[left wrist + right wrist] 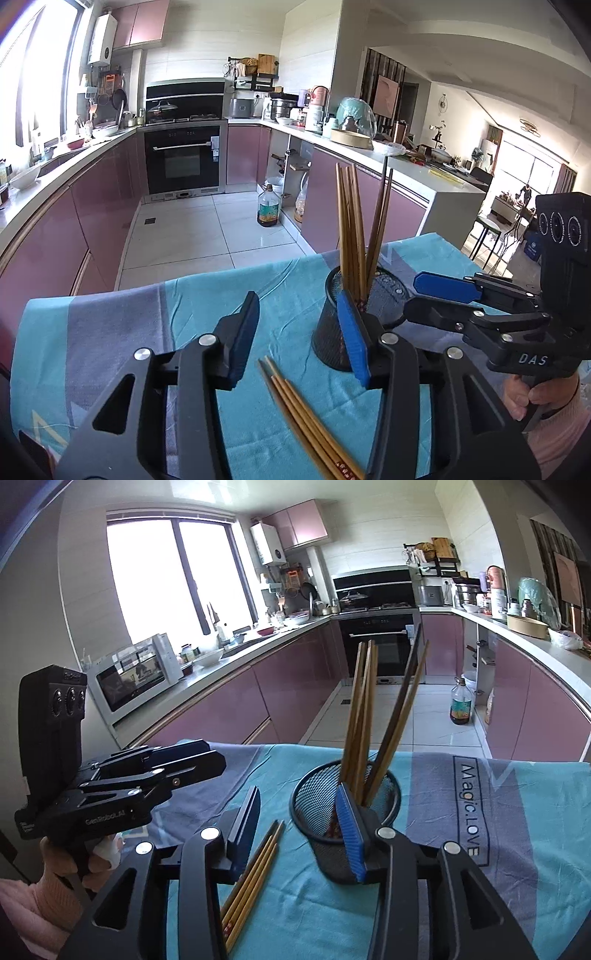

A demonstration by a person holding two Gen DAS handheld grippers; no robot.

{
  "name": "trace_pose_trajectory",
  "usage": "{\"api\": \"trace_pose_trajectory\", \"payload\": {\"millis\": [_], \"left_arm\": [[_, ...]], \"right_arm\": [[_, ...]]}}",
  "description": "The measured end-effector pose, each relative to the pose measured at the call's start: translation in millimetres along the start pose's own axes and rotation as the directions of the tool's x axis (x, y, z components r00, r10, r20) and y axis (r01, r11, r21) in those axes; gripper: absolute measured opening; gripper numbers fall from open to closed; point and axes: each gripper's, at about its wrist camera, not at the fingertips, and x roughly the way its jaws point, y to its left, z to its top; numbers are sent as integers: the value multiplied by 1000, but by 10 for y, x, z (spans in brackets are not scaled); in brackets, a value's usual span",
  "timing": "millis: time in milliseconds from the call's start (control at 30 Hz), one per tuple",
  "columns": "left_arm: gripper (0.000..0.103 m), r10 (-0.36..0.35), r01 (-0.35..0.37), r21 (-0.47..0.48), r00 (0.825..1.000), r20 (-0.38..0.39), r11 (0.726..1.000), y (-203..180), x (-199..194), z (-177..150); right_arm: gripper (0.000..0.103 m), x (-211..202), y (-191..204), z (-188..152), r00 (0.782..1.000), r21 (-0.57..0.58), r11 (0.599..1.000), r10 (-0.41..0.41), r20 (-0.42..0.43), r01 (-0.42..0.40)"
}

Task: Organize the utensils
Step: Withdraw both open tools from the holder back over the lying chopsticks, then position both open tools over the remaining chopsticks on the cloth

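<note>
On a blue patterned cloth [207, 295], a black mesh holder [332, 332] is set upright, with several chopsticks [351, 229] stood inside it. A loose bundle of chopsticks [303, 417] is laid flat just beside the holder. The left gripper [299, 343] is seen partly spread, nothing pinched; its right pad appears to overlap the holder's wall, though contact cannot be confirmed. The right gripper [299, 830] is likewise spread and empty, above the loose bundle.
</note>
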Motion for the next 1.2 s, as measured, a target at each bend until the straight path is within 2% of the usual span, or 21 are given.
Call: {"api": "trace_pose_trajectory", "payload": {"millis": [167,267,500,800,1200], "left_arm": [[45,34,-34,-15,998,-55,999,149,-37,-363],[45,52,-54,-19,993,-105,998,225,6,-589],[46,47,-55,-36,979,-199,998,285,149,-1004],[47,32,-40,-28,968,-248,999,169,285,-1160],[47,22,-28,-17,963,-269,999,140,340,-1210]], "right_arm": [[41,152,161,-291,995,-22,999,30,-96,-33],[41,311,210,-472,985,-9,999,46,-168,-49],[41,538,365,-744,962,-27,999,34,-270,-43],[41,601,412,-889,949,-53,998,-3,-315,-14],[41,637,490,-909,947,-109,994,-53,-318,20]]}}
